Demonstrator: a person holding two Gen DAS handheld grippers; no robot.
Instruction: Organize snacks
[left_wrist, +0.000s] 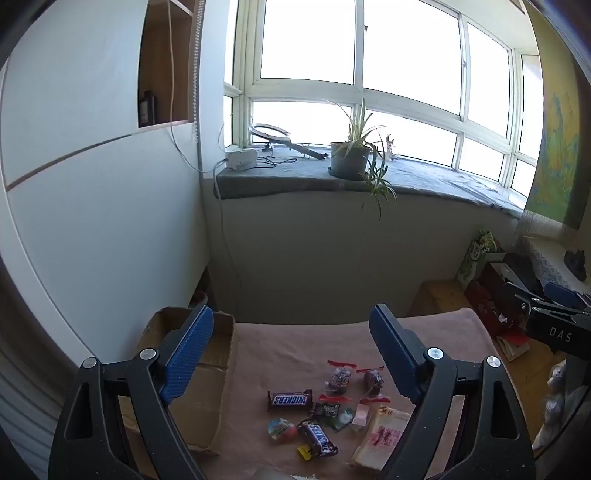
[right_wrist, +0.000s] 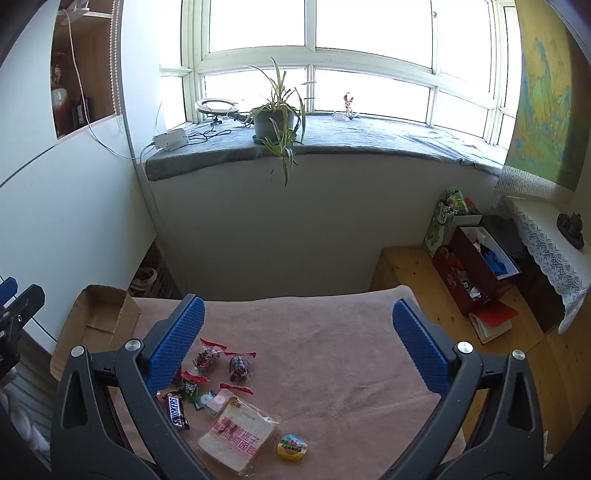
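Note:
Snacks lie in a loose pile on a pink cloth (left_wrist: 295, 343) on the table. In the left wrist view I see two Snickers bars (left_wrist: 290, 400) (left_wrist: 318, 438), two red-ended wrapped candies (left_wrist: 341, 378), a round packet (left_wrist: 281, 429) and a bagged toast slice (left_wrist: 382, 435). The right wrist view shows the toast bag (right_wrist: 238, 435), a Snickers bar (right_wrist: 176, 410), wrapped candies (right_wrist: 240, 365) and a round yellow packet (right_wrist: 292, 446). My left gripper (left_wrist: 291, 332) is open and empty above the pile. My right gripper (right_wrist: 295, 317) is open and empty, to the right of the pile.
An open cardboard box (left_wrist: 199, 369) sits at the cloth's left edge; it also shows in the right wrist view (right_wrist: 99, 317). A wooden surface with red boxes (right_wrist: 472, 273) and a book (right_wrist: 493, 321) lies to the right. A potted plant (right_wrist: 275, 120) stands on the windowsill.

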